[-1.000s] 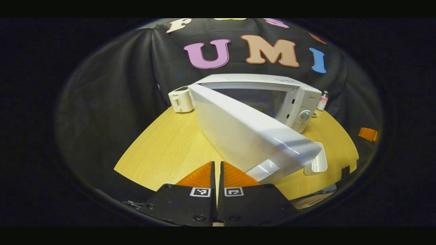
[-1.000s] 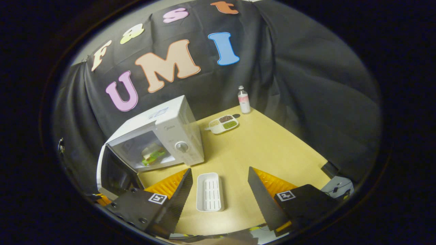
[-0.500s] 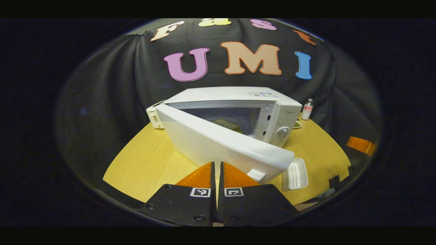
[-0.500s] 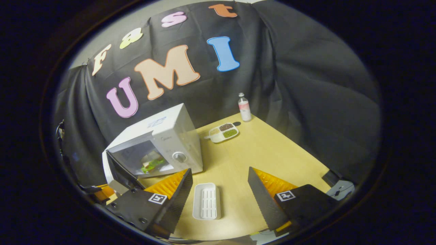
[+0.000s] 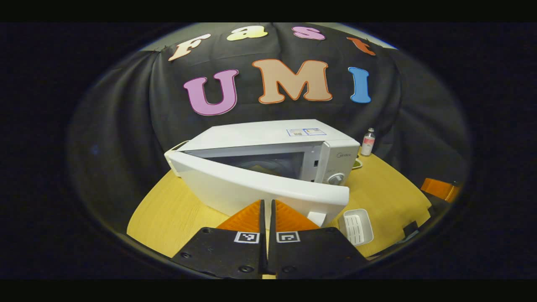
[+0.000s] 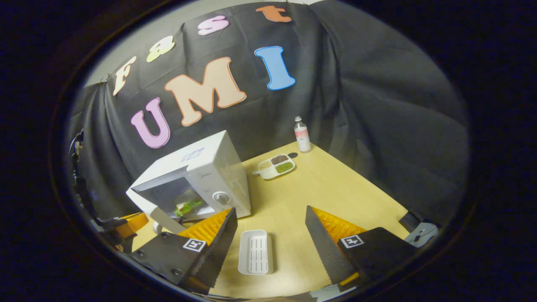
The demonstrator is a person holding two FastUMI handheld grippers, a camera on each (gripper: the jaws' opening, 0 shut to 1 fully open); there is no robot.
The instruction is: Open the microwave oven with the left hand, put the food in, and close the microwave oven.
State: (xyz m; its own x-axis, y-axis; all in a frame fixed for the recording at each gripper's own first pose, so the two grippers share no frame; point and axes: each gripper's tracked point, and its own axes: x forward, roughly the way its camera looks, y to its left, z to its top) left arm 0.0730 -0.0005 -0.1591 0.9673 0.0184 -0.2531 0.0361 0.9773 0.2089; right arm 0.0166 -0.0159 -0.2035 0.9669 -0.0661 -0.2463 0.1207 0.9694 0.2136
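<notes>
The white microwave [image 5: 268, 142] stands mid-table with its door [image 5: 260, 188] ajar at a narrow angle. My left gripper [image 5: 267, 209] is shut, its tips against the door's outer face near the lower edge. In the right gripper view the microwave [image 6: 209, 172] is at the left and the food [image 6: 186, 205], green and pale, lies inside behind the door [image 6: 161, 214]. The left gripper [image 6: 126, 224] shows beside that door. My right gripper [image 6: 270, 235] hangs open above the table, holding nothing.
An empty white slotted tray [image 6: 256, 251] lies on the wooden table [image 6: 327, 188] in front of the microwave, also seen as the tray [image 5: 355, 220]. A divided dish of grains [image 6: 275, 165] and a small bottle [image 6: 302, 134] stand at the back right.
The microwave door has swung from wide open to nearly closed, with my shut left gripper following behind it. The right gripper has stayed open and shifted only slightly.
</notes>
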